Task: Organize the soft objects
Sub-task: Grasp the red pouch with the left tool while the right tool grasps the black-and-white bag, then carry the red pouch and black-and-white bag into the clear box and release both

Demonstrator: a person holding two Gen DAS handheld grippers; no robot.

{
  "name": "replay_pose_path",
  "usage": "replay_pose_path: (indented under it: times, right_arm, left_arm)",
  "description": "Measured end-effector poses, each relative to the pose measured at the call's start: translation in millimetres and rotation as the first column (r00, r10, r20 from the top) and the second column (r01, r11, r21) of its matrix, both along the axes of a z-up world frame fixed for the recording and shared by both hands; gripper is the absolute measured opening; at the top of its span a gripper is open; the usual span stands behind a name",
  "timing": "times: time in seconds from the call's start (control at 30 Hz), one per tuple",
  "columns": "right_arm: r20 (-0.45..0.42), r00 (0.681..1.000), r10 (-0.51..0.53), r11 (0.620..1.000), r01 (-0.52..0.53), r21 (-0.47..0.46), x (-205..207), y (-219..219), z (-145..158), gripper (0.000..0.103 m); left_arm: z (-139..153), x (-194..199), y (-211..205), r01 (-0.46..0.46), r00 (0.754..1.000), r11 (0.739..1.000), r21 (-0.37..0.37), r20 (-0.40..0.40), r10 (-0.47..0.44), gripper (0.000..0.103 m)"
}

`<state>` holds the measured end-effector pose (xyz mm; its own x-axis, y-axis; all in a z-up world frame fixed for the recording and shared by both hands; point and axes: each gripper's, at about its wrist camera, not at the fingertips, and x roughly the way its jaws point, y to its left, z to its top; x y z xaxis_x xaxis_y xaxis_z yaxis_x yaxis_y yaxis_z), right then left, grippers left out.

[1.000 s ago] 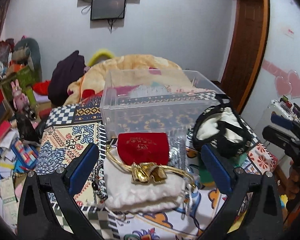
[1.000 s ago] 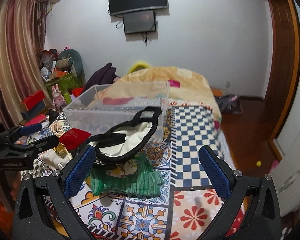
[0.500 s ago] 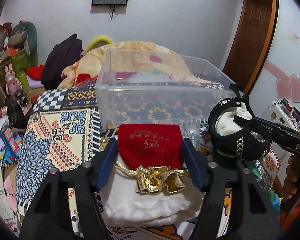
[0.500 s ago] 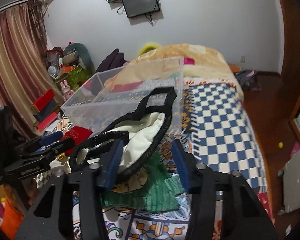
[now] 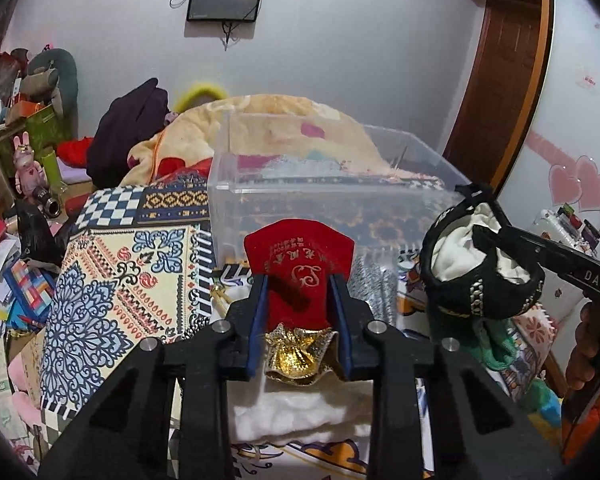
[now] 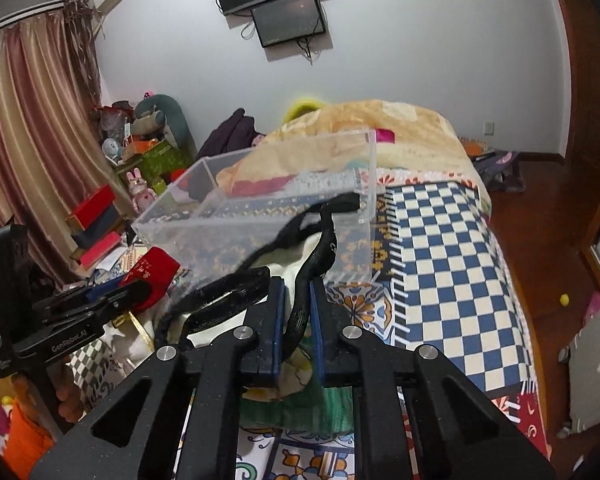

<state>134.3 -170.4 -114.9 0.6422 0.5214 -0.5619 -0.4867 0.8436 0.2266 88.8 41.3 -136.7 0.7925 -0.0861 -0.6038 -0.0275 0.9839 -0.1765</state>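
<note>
Squeezing the red pouch (image 5: 300,272) between its blue fingers (image 5: 256,320), the left gripper (image 5: 299,312) is holding it up just in front of the clear plastic box (image 5: 284,204). The pouch's gold tie (image 5: 298,354) is hanging over a fluffy white cloth (image 5: 300,412) on the patterned bedspread (image 5: 112,280). Farther right, the right gripper (image 6: 296,312) is pinching the black strap (image 6: 300,308) of the black bag with white lining (image 5: 480,272), holding it beside the box, above a green knitted cloth (image 6: 300,408).
</note>
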Motion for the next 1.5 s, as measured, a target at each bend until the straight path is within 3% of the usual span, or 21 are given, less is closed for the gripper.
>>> replay_pose_path:
  times: [0.47,0.87,1.2,1.5]
  right_arm:
    - [0.141,0.99,0.021,0.999,-0.027,0.039,-1,8,46,0.009]
    - [0.257,0.966,-0.01,0.998,-0.008,0.069,22,21,80,0.009]
    - [0.277,0.959,-0.055,0.998,0.048,0.032,50,40,79,0.009]
    - [0.184,0.982,-0.042,0.997,0.054,-0.058,80,57,46,0.009]
  left_arm:
    - [60,-10,5,0.009,0.988,1.0,0.017,0.155,-0.011,0.025]
    - [96,21,20,-0.012,0.976,1.0,0.02,0.217,0.007,0.025]
    - [88,76,29,-0.019,0.991,1.0,0.011,0.133,0.017,0.025]
    - [54,124,27,0.003,1.0,0.999,0.046,-0.013,-0.002,0.025]
